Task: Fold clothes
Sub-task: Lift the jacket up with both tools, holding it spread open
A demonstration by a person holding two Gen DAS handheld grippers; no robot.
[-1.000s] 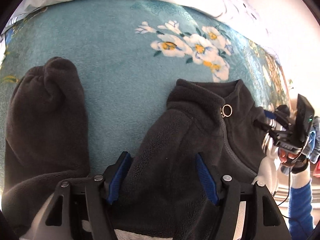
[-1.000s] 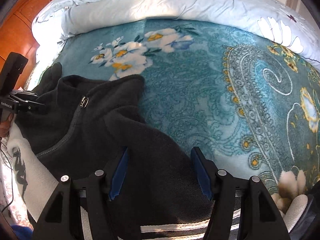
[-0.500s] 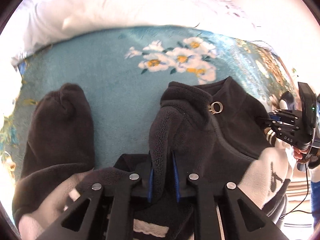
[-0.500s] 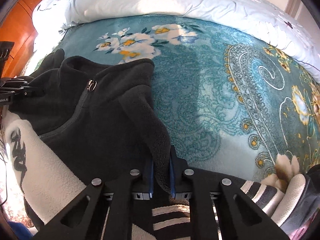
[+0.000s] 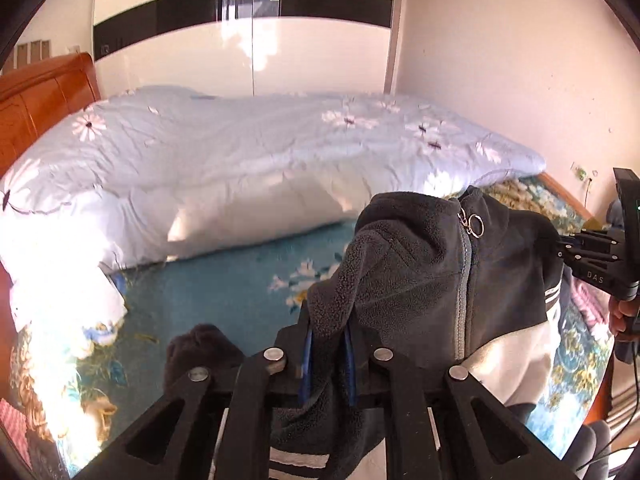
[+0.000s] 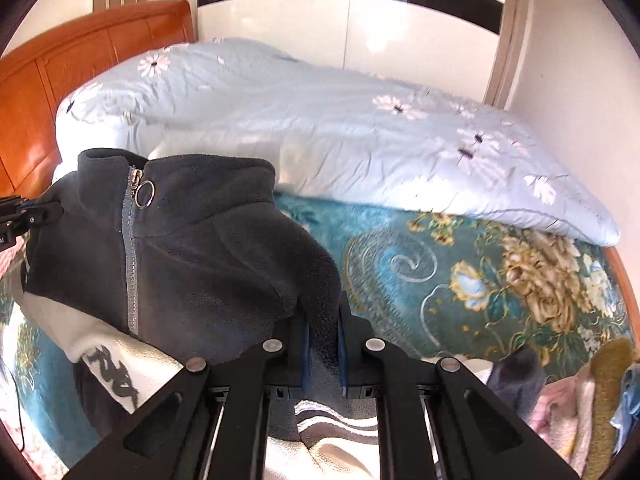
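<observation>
A dark grey fleece jacket (image 5: 424, 276) with a zip, a ring pull and a white lower part hangs lifted above the bed. My left gripper (image 5: 327, 356) is shut on one shoulder of the jacket. My right gripper (image 6: 322, 354) is shut on the other shoulder of the jacket (image 6: 192, 248). Each gripper shows at the edge of the other's view: the right one in the left wrist view (image 5: 592, 256), the left one in the right wrist view (image 6: 16, 216). A dark sleeve (image 5: 200, 344) hangs low to the left.
A teal floral blanket (image 6: 460, 276) covers the bed. A pale blue quilt (image 5: 248, 152) is bunched along the far side. An orange wooden headboard (image 6: 80, 52) stands at the left. Other clothes (image 6: 580, 400) lie at the lower right.
Both grippers closed on the jacket's shoulders, then raised it off the blanket. The views tilted up from the bed to the room's walls.
</observation>
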